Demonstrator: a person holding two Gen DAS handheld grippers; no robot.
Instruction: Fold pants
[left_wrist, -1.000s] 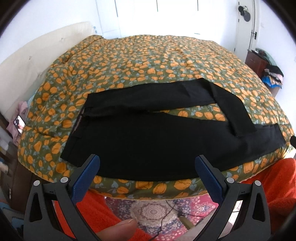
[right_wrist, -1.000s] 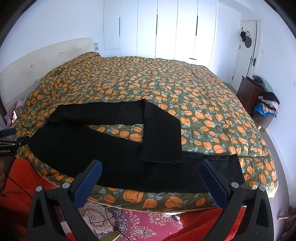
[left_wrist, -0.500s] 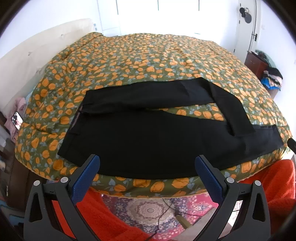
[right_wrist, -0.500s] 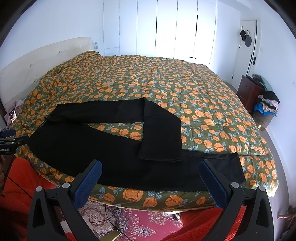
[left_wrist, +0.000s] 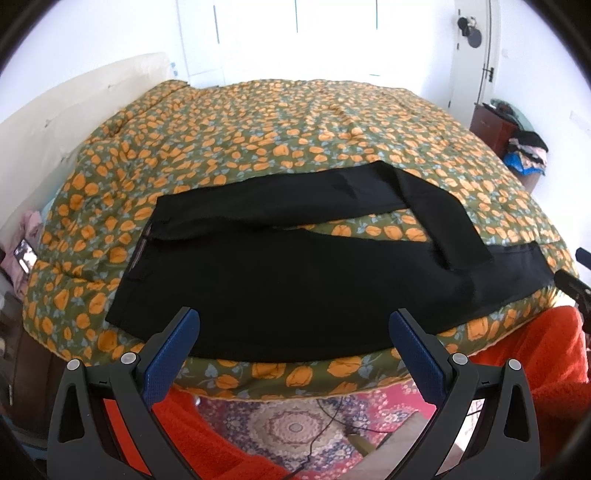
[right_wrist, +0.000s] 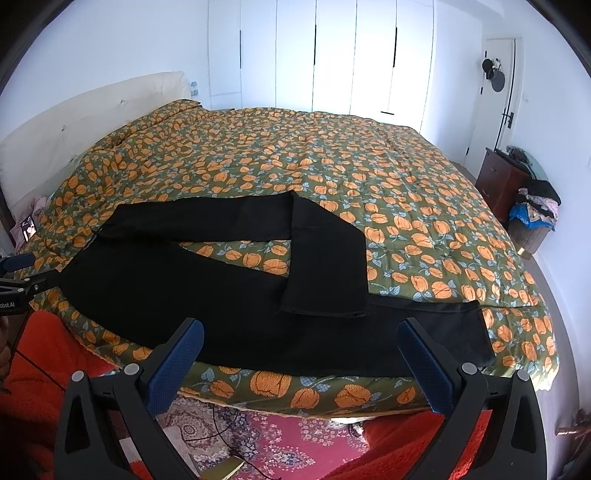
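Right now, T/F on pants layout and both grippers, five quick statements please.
1. The black pants lie on the floral bedspread. True.
2. The far leg's end is folded back across the near leg. True.
3. The right gripper is shut on the hem. False: its jaws stand wide open, holding nothing, short of the bed edge.
4. The left gripper is open and holds nothing. True.
5. The pants are already folded into a compact stack. False: they are spread out along the bed's near edge, with only the one leg end turned back.
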